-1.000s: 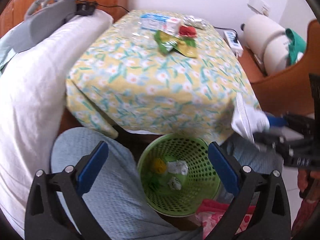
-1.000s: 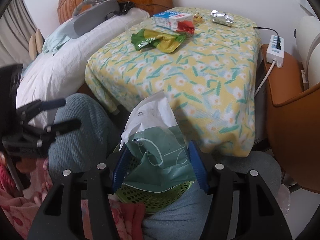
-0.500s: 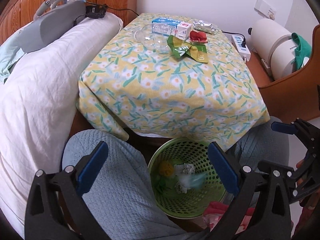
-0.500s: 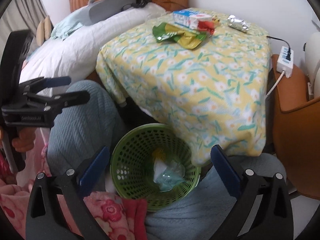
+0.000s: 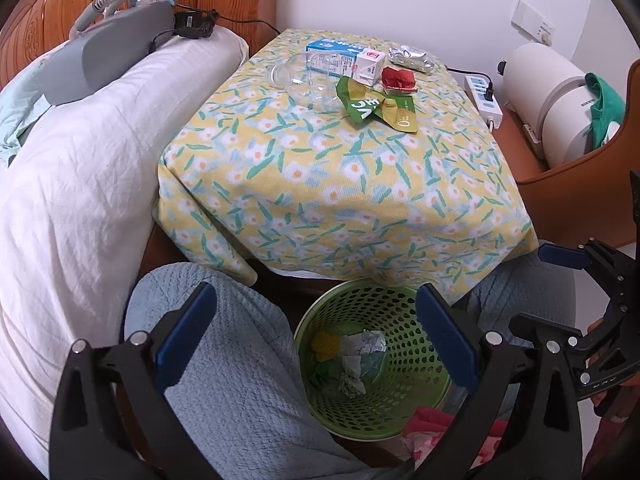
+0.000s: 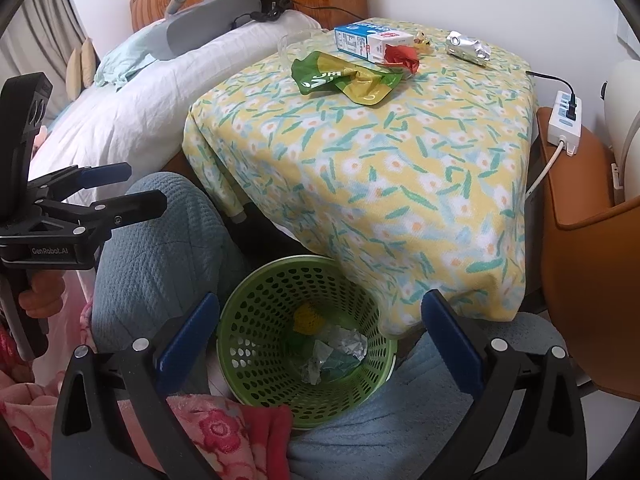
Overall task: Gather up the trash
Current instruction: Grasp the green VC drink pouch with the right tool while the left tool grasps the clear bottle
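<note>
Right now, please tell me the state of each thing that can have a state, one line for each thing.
left gripper: open, nothing between its jaws
right gripper: open, empty, over the basket
green basket: upright, trash inside
green wrapper: crumpled, on the table
milk carton: lying on its side
clear bottle: lying down, looks empty
foil packet: crushed
power strip: one plug in it

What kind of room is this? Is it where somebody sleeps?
Most likely a bedroom. A bed with a white quilt and a carved wooden headboard stands beside a small table under a flowery cloth, with a green bin on the floor.
</note>
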`<state>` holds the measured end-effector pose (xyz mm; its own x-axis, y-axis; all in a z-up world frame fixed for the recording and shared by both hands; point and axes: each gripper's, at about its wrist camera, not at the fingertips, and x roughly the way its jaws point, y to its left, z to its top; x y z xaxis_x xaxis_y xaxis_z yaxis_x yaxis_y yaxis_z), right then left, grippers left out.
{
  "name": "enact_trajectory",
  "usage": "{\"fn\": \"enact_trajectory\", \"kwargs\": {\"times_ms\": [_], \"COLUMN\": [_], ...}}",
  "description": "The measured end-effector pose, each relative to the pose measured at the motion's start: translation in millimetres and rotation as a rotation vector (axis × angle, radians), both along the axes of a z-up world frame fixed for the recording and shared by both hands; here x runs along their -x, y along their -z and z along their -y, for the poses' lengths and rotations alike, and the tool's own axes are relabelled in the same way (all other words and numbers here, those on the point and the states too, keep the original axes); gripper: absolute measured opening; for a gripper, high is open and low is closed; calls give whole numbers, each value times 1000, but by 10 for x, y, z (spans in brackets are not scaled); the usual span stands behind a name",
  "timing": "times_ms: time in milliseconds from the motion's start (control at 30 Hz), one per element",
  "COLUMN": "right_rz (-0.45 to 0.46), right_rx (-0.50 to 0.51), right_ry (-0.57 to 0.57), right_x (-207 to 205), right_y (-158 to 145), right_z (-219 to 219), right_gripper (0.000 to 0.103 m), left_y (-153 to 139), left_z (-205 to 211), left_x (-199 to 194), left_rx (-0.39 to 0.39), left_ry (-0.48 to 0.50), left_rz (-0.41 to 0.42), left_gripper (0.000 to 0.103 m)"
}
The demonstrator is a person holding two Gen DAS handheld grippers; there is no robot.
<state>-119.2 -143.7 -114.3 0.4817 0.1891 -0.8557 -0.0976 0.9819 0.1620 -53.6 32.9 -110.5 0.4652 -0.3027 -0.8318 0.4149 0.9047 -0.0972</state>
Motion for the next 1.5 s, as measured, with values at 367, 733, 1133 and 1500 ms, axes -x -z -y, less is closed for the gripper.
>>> {"fn": "enact_trajectory", "kwargs": {"times_ms": [367, 733, 1133, 1500], "right_rz": [124, 162, 4, -61], "right_rx": [63, 255, 363, 267], "right_ry": [-69, -466, -668, -681], "right_x": [-522, -1549, -2314, -2514], "right_y": [-230, -296, 75, 113], "right_z": [56, -237, -375, -308], "right_gripper": [100, 100, 78, 68], "left_y": [-30, -72, -30, 32], "left_z": [43, 83, 35, 3], "left_x": [-310, -671, -963, -1090], "left_rx": [-19, 7, 24, 32], "left_ry": [-16, -36, -68, -87], "left_rz": [24, 42, 45, 25], "left_gripper": [95, 95, 95, 95]}}
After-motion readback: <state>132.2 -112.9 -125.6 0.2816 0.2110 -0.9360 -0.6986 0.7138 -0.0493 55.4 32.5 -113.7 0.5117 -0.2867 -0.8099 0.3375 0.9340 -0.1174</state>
